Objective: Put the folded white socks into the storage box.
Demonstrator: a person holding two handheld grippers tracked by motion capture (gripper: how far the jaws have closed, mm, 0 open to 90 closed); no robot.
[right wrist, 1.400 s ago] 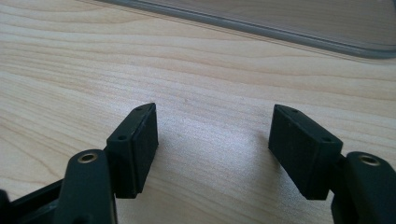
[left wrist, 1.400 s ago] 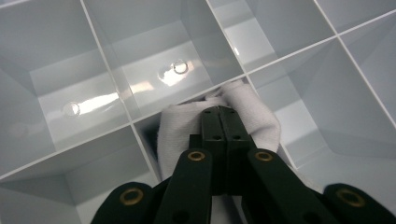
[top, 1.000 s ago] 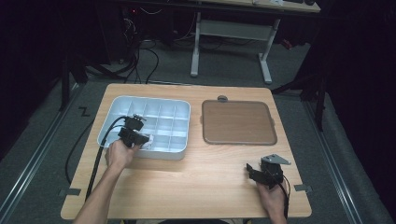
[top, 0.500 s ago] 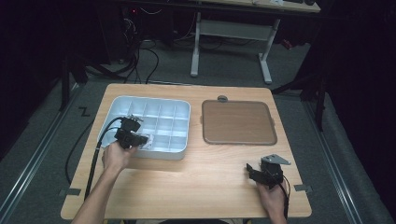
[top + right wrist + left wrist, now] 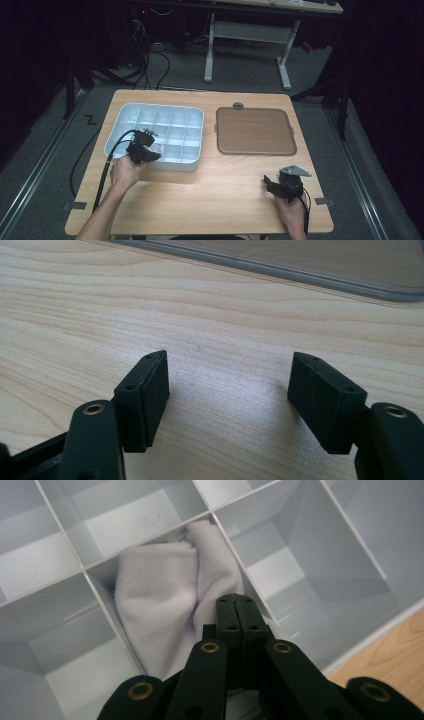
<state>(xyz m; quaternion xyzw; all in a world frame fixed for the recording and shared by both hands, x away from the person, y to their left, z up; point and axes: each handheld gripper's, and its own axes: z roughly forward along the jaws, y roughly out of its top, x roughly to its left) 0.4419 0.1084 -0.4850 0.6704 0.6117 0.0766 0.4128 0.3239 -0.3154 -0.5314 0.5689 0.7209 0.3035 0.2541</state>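
Observation:
A white cloth [image 5: 160,595] lies bunched in one compartment of the pale divided tray [image 5: 65,535], in its near row. My left gripper [image 5: 235,602] is shut, its closed tips pointing down against the cloth; I see no fabric between the pads. From above, the left gripper [image 5: 150,152] hangs over the tray's [image 5: 170,164] near-left part, with the cloth [image 5: 157,148] a small pale patch at its tips. Low over the bare wood at the table's near right, my right gripper [image 5: 268,183] stands open, and nothing is between its jaws in the right gripper view [image 5: 227,390].
A flat brown tray [image 5: 254,131] with a grey rim lies right of the divided tray; its edge [image 5: 300,277] runs ahead of the right gripper. The left gripper's cable [image 5: 107,165] trails off the table's left side. A desk frame and cables stand beyond the far edge.
The left gripper has shifted slightly toward the tray's near edge. The right gripper has stayed where it was.

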